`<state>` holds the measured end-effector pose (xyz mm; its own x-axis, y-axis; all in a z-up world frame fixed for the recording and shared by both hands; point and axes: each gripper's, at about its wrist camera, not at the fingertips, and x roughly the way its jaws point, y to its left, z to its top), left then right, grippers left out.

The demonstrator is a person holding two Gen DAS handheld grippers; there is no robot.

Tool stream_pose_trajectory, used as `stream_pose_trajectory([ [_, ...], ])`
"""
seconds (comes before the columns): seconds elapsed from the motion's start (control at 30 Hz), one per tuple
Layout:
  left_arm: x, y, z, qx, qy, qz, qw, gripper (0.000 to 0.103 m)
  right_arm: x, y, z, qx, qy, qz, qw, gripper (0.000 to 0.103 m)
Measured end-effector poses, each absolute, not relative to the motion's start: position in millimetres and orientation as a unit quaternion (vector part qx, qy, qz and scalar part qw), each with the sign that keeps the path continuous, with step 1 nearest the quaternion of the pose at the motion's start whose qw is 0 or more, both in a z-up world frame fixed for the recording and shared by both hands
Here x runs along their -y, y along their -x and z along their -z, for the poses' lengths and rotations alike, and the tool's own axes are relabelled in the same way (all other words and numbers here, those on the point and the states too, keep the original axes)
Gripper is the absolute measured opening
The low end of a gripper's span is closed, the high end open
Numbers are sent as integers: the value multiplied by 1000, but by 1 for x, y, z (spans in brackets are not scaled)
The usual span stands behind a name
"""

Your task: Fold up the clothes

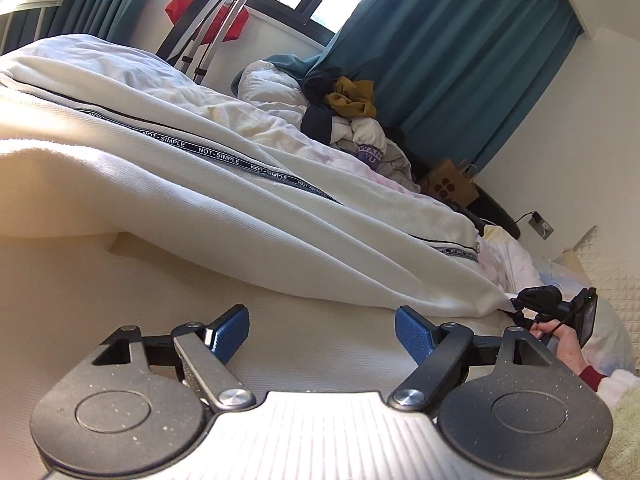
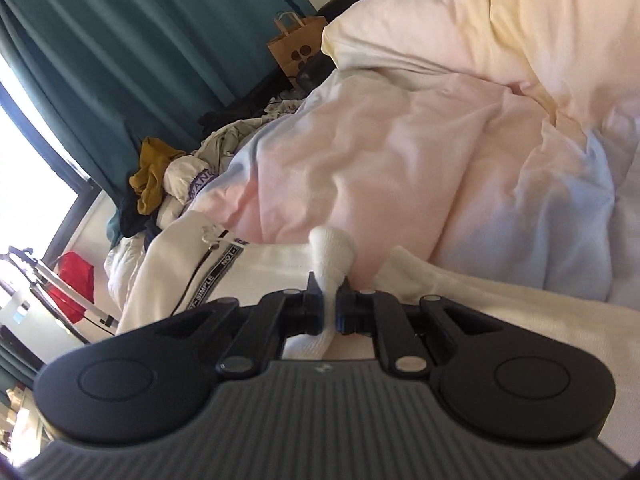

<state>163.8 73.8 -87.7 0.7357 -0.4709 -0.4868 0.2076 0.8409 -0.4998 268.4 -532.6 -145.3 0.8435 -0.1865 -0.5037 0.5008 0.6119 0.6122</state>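
Note:
A white ribbed garment (image 1: pixel 248 220) with a black "NOT-SIMPLE" tape stripe lies lifted and draped across the bed. My left gripper (image 1: pixel 322 332) is open, its blue pads (image 1: pixel 412 336) just above the cream sheet, in front of the garment's lower edge and empty. My right gripper (image 2: pixel 329 304) is shut on a pinched fold of the same white garment (image 2: pixel 332 248), holding its corner up. It shows in the left wrist view (image 1: pixel 532 308) at the garment's far right tip. The striped part also shows in the right wrist view (image 2: pixel 216 276).
A pile of unfolded clothes with a mustard item (image 1: pixel 352 98) sits at the bed's far side by teal curtains (image 1: pixel 460 60). A pastel duvet (image 2: pixel 440 140) fills the right wrist view. A brown paper bag (image 1: pixel 452 186) and a metal stand (image 1: pixel 208 28) stand beyond the bed.

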Motion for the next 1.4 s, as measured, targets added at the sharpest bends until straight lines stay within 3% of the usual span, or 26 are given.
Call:
stream_pose_trajectory([
  [0.63, -71, -94, 52, -300, 178, 183, 919, 83, 486, -105, 80, -224, -419, 195, 858, 14],
  [0.77, -93, -60, 28, -290, 201, 90, 931, 83, 497, -84, 82, -210, -449, 220, 840, 41],
  [0.9, -132, -32, 10, -305, 230, 7, 924, 88, 510, -75, 88, -205, -476, 242, 820, 57],
  [1.07, -188, 4, -9, -304, 271, -67, 911, 88, 524, -63, 98, -206, -483, 308, 793, 58],
  [1.23, -245, 38, -24, -279, 349, -108, 888, 95, 539, -63, 122, -228, -516, 329, 757, 58],
  [1.4, -295, 71, -32, -254, 429, -158, 852, 95, 550, -69, 146, -244, -550, 323, 730, 52],
])
